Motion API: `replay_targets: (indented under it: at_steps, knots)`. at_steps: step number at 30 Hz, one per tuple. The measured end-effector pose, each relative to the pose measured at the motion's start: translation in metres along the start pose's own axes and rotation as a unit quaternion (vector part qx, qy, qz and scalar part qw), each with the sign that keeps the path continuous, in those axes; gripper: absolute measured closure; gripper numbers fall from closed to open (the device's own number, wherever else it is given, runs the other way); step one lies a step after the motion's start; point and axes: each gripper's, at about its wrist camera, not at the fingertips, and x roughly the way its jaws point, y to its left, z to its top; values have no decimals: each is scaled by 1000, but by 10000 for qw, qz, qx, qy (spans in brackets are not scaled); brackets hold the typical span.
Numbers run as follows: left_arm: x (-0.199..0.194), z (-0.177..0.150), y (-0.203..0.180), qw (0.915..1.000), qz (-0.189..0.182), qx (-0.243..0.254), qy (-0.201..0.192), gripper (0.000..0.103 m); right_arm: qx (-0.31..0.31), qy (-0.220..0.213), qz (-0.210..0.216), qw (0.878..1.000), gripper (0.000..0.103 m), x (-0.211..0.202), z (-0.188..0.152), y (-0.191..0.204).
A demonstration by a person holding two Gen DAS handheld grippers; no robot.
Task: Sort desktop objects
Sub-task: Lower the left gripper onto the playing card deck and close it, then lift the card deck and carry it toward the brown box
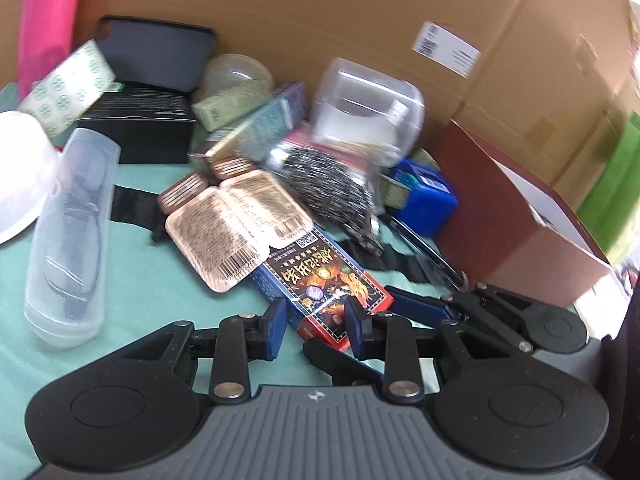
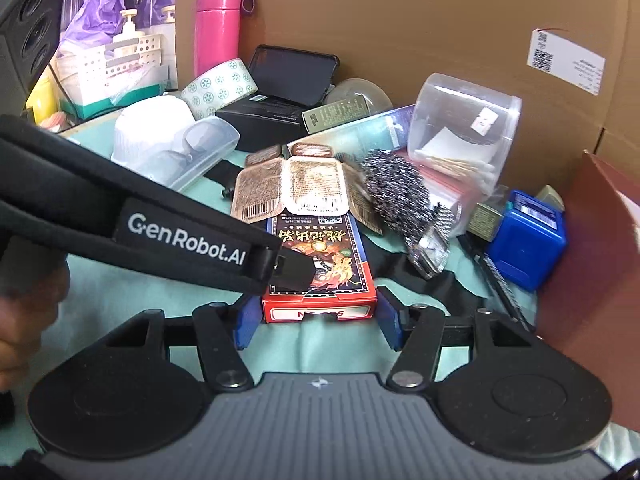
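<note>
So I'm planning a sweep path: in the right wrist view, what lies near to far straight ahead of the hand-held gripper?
Right hand-held gripper → red card box → foil sachet pack → small brown tins → olive green box → black phone case → cardboard wall.

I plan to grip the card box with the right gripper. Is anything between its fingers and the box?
Nothing visible. The box's near end lies between the open fingers of the right gripper. However, foil packs rest on its far end, and a black strap crosses above it from the left.
</note>
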Motion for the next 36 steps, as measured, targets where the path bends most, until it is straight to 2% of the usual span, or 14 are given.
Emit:
replay_targets:
  at_steps: [7, 14, 17, 21, 24, 27, 30, 33, 36]
  knots:
    - [-2, -10, -17, 9986, -347, 245, 304, 74, 64, 14, 50, 10000, 45, -27, -22, -13]
    - [-2, -13, -30, 9982, -337, 373, 330, 73, 333, 30, 60, 9994, 45, -54, -44, -31]
    - [0, -12, -33, 9981, -309, 426, 319, 70, 423, 26, 4, 9991, 44, -61, -51, -37]
    - [3, -7, -42, 9977, -302, 566, 239, 58, 438, -11, 15, 9990, 44, -67, -56, -39]
    - [6, -5, -50, 9962, -431, 724, 211, 46, 378, -50, 35, 9993, 44, -70, -57, -37]
    - [14, -7, -54, 9953, -416, 829, 290, 47, 416, -59, -6, 9991, 44, -70, -58, -39]
    - [24, -9, -50, 9955, -431, 727, 430, 45, 426, -51, -13, 9991, 44, -71, -59, -40]
    - [28, -6, -46, 9959, -544, 571, 447, 44, 392, -28, -15, 9992, 44, -70, -60, -38]
    - [29, -5, -49, 9951, -558, 672, 460, 44, 388, -42, -2, 9992, 44, -71, -61, -37]
